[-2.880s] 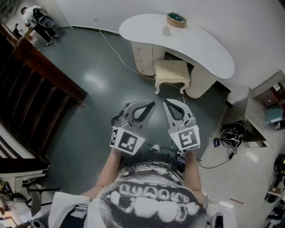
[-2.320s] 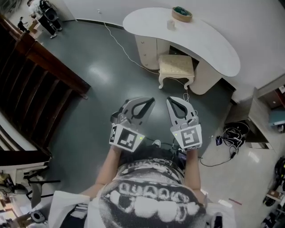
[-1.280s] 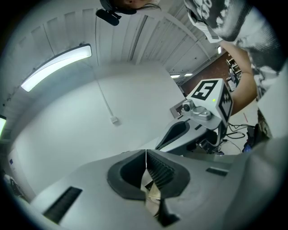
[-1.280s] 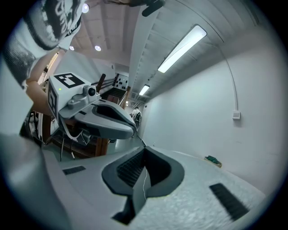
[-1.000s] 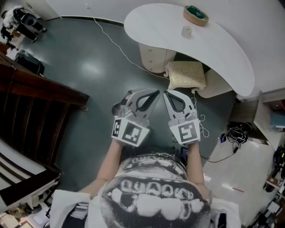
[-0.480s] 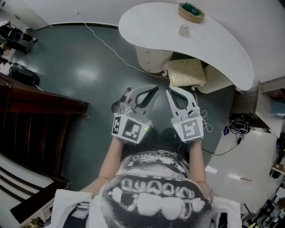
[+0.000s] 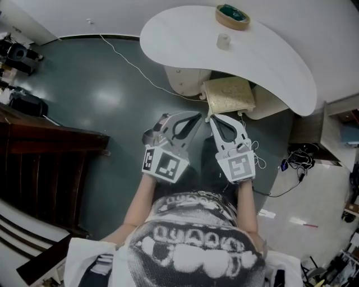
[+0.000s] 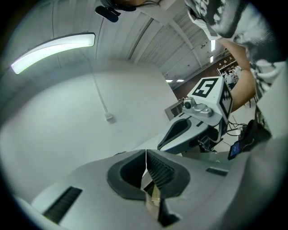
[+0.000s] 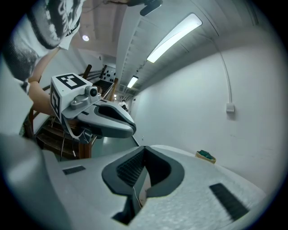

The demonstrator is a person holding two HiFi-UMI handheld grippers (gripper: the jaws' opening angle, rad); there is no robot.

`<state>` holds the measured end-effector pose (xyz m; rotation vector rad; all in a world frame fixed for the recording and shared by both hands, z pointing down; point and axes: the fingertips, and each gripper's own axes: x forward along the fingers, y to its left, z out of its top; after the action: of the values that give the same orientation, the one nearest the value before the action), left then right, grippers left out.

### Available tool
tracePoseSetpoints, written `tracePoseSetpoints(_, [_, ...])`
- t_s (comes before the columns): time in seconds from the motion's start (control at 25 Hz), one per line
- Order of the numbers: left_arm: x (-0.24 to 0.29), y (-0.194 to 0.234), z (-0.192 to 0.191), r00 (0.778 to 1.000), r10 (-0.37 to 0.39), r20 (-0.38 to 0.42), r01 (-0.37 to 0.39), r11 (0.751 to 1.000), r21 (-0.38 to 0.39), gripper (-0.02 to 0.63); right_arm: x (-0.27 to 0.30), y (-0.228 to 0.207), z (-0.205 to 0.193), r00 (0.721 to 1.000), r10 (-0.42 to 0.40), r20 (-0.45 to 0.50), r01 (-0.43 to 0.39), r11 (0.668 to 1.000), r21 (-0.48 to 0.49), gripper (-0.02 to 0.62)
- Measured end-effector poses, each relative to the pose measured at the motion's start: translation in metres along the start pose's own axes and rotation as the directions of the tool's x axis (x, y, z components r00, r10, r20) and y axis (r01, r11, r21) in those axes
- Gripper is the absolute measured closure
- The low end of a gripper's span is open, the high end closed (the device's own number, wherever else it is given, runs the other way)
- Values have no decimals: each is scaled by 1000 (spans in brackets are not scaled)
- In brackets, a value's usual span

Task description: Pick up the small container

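The small container [image 7: 224, 40] is standing on the white counter [image 7: 269, 61] near a bowl [image 7: 233, 15], well ahead of both grippers. The left gripper [image 7: 196, 115] and right gripper [image 7: 212, 118] are hovering side by side above the floor [image 7: 112, 101], jaws clenched on nothing.

The desk [image 7: 263, 53] was recorded as white and the small container [image 7: 223, 41] as pale cream. A tan bowl [image 7: 233, 15] with a green inside was noted. The floor [image 7: 101, 95] was logged as dark grey-green. The left gripper [image 7: 196, 115] and right gripper [image 7: 212, 118] were logged as grey, with black-and-white square markers.
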<state>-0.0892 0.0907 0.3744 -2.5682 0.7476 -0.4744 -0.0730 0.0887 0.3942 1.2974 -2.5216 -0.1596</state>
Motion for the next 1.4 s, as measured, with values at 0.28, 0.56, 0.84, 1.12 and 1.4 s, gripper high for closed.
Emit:
tracePoseSetpoints(0.28, [78, 33, -3, 999, 39, -26, -38, 999, 16, 601, 32, -77, -14, 999, 50, 10, -50, 999, -21, 592])
tracePoseSetpoints(0.56, [152, 74, -2, 994, 97, -46, -96, 995, 10, 601, 69, -150, -21, 993, 119, 21, -117, 990, -74, 591])
tracePoseSetpoints(0.84, [201, 97, -7, 988, 131, -83, -131, 991, 5, 601, 90, -199, -38, 987, 160, 17, -158, 985, -75, 591])
tracePoseSetpoints(1.12, [235, 113, -14, 977, 174, -124, -175, 985, 0, 601, 112, -238, -60, 978, 208, 6, -207, 975, -76, 591])
tracePoseSetpoints(1.4, [245, 128, -20, 971, 185, -152, -187, 982, 0, 601, 136, -259, -72, 978, 207, -5, -206, 974, -95, 589])
